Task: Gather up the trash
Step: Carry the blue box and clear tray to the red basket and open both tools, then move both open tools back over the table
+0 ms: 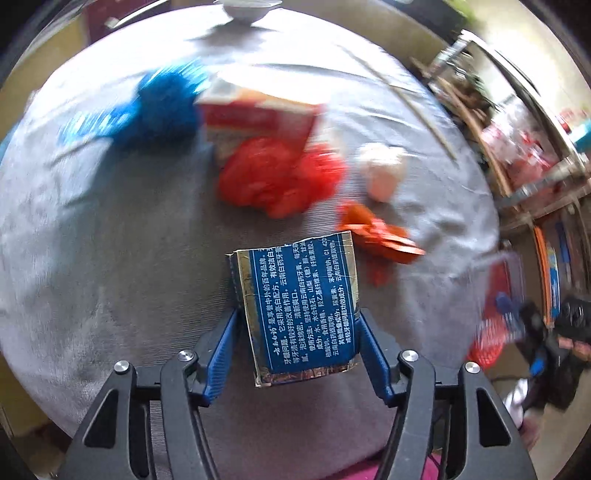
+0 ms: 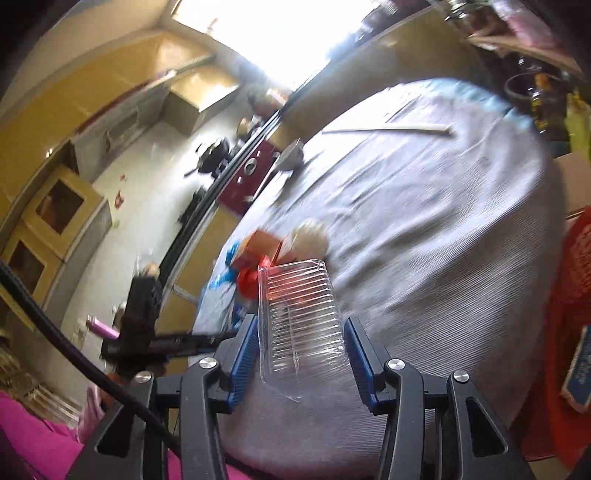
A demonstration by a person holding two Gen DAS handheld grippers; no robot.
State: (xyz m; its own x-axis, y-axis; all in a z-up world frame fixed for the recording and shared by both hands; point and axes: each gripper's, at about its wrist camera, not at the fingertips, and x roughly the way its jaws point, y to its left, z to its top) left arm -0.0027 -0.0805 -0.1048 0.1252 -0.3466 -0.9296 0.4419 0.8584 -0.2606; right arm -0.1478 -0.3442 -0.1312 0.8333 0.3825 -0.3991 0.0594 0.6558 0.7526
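My left gripper (image 1: 297,325) is shut on a blue and gold toothpaste box (image 1: 299,306), held above the grey round table (image 1: 110,229). On the table beyond it lie a crumpled red bag (image 1: 280,177), a red and white carton (image 1: 258,114), a blue crumpled wrapper (image 1: 162,107), a white paper ball (image 1: 380,170) and an orange wrapper (image 1: 380,236). My right gripper (image 2: 301,332) is shut on a clear ribbed plastic tray (image 2: 301,317). The same trash pile (image 2: 273,251) shows blurred behind it.
A red mesh basket (image 2: 576,295) stands at the table's right edge, also blurred in the left wrist view (image 1: 498,310). A white bowl (image 1: 245,9) sits at the far edge. A long white stick (image 2: 388,128) lies far on the table. Shelves (image 1: 517,147) stand to the right.
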